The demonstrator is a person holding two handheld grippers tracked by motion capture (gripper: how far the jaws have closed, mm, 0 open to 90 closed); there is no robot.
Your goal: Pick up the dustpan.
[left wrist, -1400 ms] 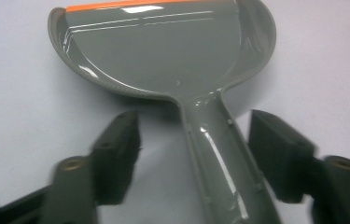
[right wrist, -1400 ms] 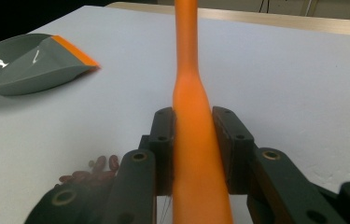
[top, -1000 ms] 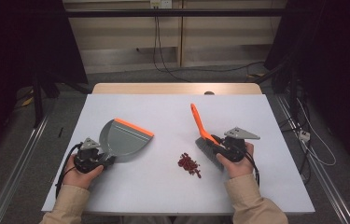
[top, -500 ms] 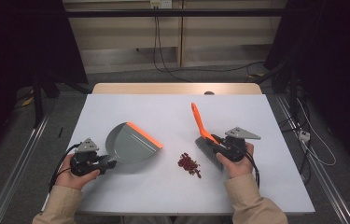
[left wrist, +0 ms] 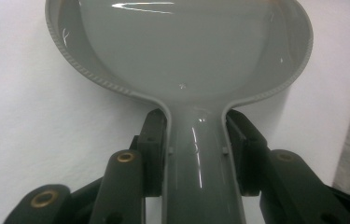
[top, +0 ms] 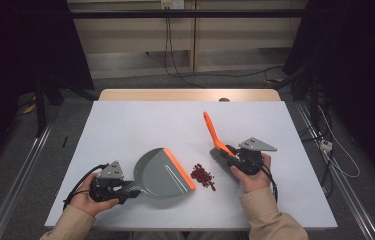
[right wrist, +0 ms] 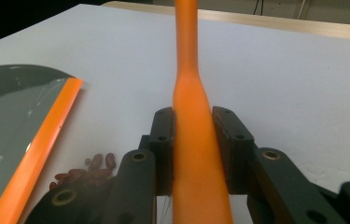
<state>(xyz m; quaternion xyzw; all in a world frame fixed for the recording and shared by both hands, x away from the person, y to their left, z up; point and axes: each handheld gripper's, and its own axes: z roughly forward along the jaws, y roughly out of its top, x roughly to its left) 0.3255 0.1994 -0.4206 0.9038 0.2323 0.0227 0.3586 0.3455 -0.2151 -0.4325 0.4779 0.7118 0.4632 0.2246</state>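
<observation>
Sweep not started: left gripper (top: 125, 192) clamps the dustpan (top: 162, 172) handle, orange lip just left of the beans (top: 202, 176) piled mid-table, right gripper (top: 232, 159) clamps the brush (top: 214, 137) right of them, no beans in the pan yet.

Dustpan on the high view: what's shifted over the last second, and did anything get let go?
The left tongs slid the dustpan rightward, bringing its orange lip beside the red beans. Nothing was released. The right tongs and their brush stayed put, as did the beans.
</observation>
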